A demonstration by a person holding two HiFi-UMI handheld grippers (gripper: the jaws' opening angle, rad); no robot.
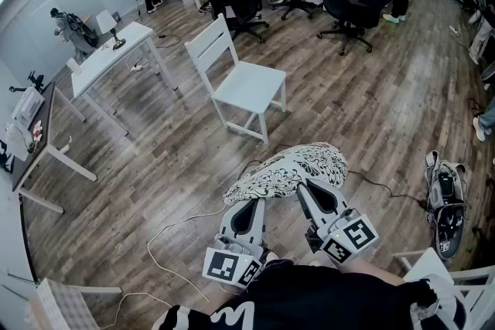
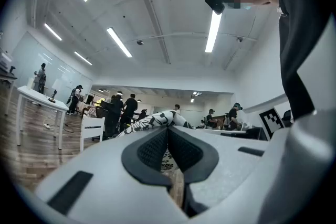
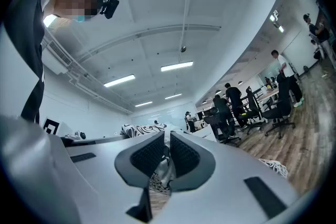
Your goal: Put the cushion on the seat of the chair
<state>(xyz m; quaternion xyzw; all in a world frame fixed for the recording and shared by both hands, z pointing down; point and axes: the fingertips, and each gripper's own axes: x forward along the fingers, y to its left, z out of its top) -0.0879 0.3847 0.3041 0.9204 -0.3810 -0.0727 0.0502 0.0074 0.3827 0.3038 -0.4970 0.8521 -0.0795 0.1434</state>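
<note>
**Off the floor (image 1: 155, 166): cushion (image 1: 290, 170) gripped, chair (image 1: 249, 85) ahead**

Ahead & slightly left, well apart, stood the white chair, seat bare. Cushion hung from left gripper (image 1: 247, 202) & right gripper (image 1: 309, 191), both jaws clenched on its near edge, long axis left-right across them. Neither hand clearly nearer. No readable writing; only square markers.

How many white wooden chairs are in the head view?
3. One white wooden chair stands mid-floor beyond the black-and-white patterned cushion; a second chair is cut off bottom right; a slatted chair back, bottom left, is probably the third. Others may be hidden.
</note>
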